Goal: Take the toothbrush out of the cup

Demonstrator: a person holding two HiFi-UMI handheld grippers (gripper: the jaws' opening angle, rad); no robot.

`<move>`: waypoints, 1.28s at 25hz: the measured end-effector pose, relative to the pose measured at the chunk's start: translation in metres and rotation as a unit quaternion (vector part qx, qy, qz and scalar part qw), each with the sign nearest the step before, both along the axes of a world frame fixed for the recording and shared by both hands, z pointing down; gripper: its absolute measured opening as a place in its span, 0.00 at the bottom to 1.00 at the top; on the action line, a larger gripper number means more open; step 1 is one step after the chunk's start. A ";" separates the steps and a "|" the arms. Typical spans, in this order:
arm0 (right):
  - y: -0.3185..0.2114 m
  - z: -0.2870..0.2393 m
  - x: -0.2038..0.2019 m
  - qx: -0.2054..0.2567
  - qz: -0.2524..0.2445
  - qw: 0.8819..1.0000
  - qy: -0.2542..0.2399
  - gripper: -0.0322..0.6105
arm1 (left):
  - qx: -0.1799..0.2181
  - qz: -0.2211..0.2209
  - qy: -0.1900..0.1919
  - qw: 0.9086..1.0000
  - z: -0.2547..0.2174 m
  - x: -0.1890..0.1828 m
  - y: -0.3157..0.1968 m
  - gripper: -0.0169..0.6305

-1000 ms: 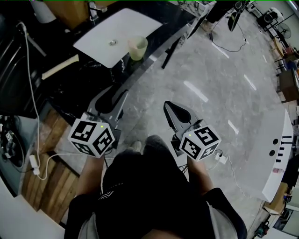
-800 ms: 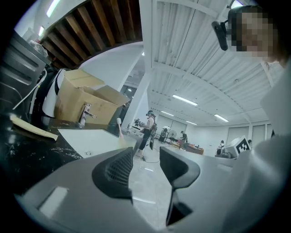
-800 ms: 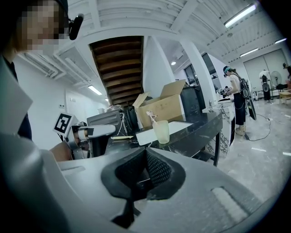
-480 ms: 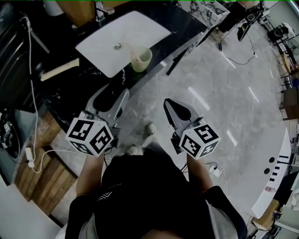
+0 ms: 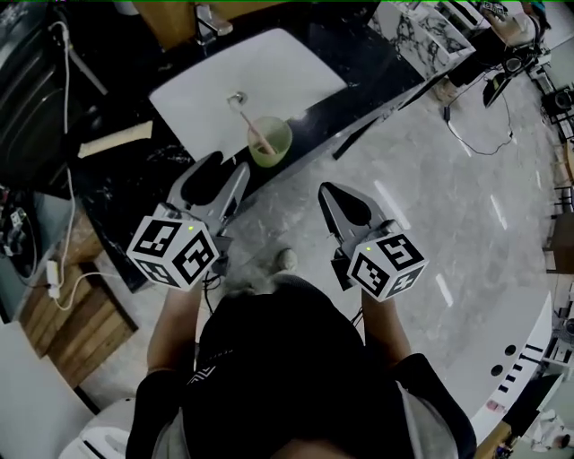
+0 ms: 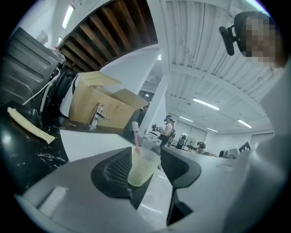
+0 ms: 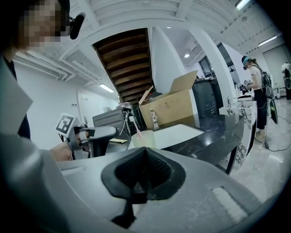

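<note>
Head view looks down on one pale green cup (image 5: 270, 142) that stands on the dark desk (image 5: 359, 49), at the near edge of the white sink (image 5: 287, 72). One pink toothbrush (image 5: 252, 125) stands inside the cup and leans to the far left. At the far side of the sink there are one faucet (image 5: 208, 18) and one cardboard box (image 6: 91, 104), and one pale strip (image 5: 112, 139) lies on the desk at the left. Of the two grippers, the left gripper (image 5: 224, 170) points at the cup. Its jaws have just been opening and stand wide apart with nothing between them, the cup just beyond their tips. The right gripper (image 5: 329, 190) hangs further right over the floor (image 5: 430, 224), its jaws together and empty.
</note>
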State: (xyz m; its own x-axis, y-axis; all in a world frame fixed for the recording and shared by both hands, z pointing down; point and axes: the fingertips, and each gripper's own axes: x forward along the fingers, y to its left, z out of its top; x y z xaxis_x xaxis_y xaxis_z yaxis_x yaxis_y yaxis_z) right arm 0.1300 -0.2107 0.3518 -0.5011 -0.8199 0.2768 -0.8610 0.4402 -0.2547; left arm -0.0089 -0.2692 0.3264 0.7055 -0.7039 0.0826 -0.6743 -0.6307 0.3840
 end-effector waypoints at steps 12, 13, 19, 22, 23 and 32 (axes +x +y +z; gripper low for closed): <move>-0.038 0.006 0.015 -0.013 -0.053 0.999 -0.006 0.05 | -0.014 -0.034 0.006 0.999 0.007 0.025 -0.049 0.33; -0.040 0.007 0.017 -0.014 -0.056 0.998 -0.007 0.05 | -0.014 -0.036 0.003 0.999 0.008 0.026 -0.052 0.33; -0.049 0.014 0.022 -0.023 -0.076 0.997 -0.015 0.05 | -0.021 -0.054 -0.011 0.998 0.014 0.027 -0.070 0.33; -0.053 0.017 0.022 -0.027 -0.086 0.996 -0.019 0.05 | -0.022 -0.058 -0.017 0.998 0.015 0.028 -0.074 0.30; -0.054 0.018 0.021 -0.028 -0.089 0.995 -0.020 0.05 | -0.021 -0.058 -0.018 0.998 0.015 0.029 -0.075 0.28; -0.062 0.026 0.018 -0.038 -0.109 0.993 -0.024 0.05 | -0.008 -0.052 -0.015 0.998 0.010 0.034 -0.075 0.11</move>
